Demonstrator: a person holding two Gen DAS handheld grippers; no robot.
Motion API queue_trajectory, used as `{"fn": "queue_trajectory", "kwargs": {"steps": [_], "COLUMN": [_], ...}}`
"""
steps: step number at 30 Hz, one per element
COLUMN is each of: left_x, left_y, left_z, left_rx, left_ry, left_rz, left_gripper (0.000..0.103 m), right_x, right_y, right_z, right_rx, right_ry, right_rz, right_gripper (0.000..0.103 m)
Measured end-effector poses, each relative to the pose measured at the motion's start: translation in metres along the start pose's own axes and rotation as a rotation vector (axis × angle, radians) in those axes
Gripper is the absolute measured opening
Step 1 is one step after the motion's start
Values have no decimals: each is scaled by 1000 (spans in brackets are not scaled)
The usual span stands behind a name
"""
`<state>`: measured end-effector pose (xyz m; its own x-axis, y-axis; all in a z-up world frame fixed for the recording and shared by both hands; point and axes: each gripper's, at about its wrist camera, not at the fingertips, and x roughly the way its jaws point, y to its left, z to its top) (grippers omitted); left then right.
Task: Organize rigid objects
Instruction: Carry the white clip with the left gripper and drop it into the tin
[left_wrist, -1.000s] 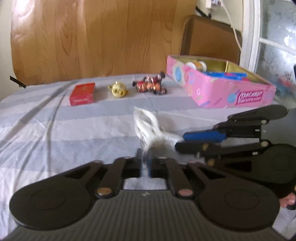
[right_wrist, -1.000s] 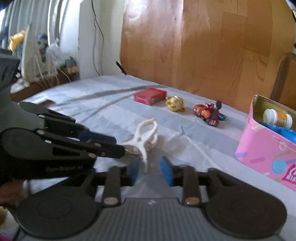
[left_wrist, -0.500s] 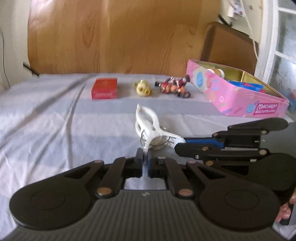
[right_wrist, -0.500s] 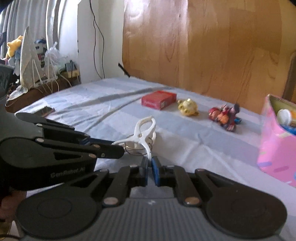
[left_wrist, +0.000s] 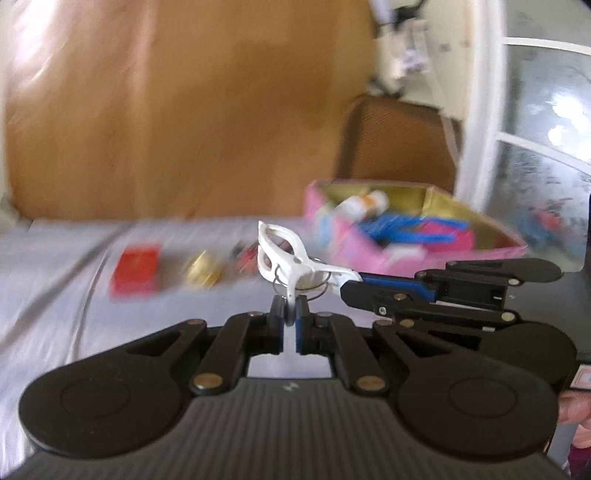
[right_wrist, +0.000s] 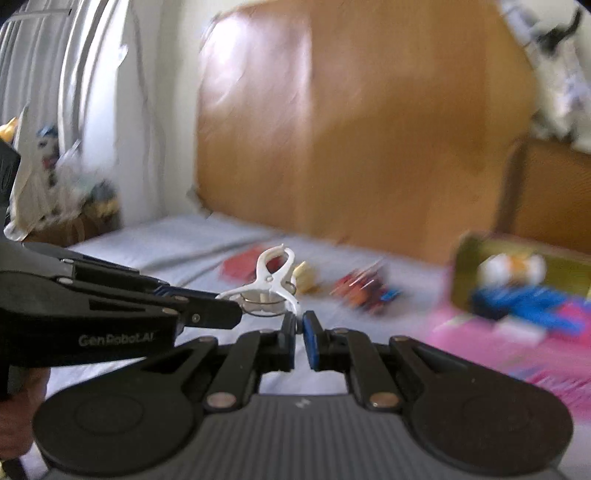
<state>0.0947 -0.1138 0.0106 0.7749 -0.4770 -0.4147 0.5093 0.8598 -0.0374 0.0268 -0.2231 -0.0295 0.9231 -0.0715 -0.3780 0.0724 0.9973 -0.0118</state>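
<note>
Left wrist view, blurred. Red box (left_wrist: 136, 272) on the striped sheet (left_wrist: 55, 295); beside it a yellow toy (left_wrist: 202, 272), then a red toy (left_wrist: 246, 254) partly behind the clip. White clip (left_wrist: 286, 258) held clear of the sheet; left gripper (left_wrist: 290, 320) nearly closed on one handle, right gripper (left_wrist: 354, 288) pinching the other handle from the right. Pink tin (left_wrist: 373, 254) farther right, open; bottle (left_wrist: 364, 203) and blue items (left_wrist: 410, 229) inside.

Right wrist view, blurred: left gripper (right_wrist: 231, 307) enters from the left, on one clip (right_wrist: 271, 275) handle; right gripper (right_wrist: 300, 325) nearly closed, other handle tip between its pads; tin (right_wrist: 517, 332) at right.
</note>
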Motion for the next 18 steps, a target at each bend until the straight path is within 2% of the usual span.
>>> {"fn": "queue_trajectory", "kwargs": {"steps": [4, 8, 10, 11, 12, 15, 16, 18], "left_x": [38, 93, 122, 136, 150, 168, 165, 150], "left_y": [-46, -78, -88, -94, -98, -100, -96, -87], "left_z": [40, 56, 58, 58, 59, 58, 57, 56], "left_rx": [81, 107, 108, 120, 127, 123, 100, 54], "left_ry": [-24, 12, 34, 46, 67, 112, 110, 90], "left_rz": [-79, -124, -117, -98, -71, -2, -8, -22], "left_gripper": [7, 7, 7, 10, 19, 37, 37, 37], "right_x": [-19, -13, 1, 11, 19, 38, 39, 30], "right_y": [-51, -111, -135, -143, -151, -179, -188, -198], "right_z": [11, 14, 12, 10, 7, -7, -10, -10], "right_rx": [26, 79, 103, 105, 108, 210, 258, 294], "right_ry": [-79, -66, -39, -23, -11, 8, 24, -4], "right_rz": [-130, -216, -237, -249, -264, -288, -257, -224], "right_gripper": [7, 7, 8, 8, 8, 21, 22, 22]}}
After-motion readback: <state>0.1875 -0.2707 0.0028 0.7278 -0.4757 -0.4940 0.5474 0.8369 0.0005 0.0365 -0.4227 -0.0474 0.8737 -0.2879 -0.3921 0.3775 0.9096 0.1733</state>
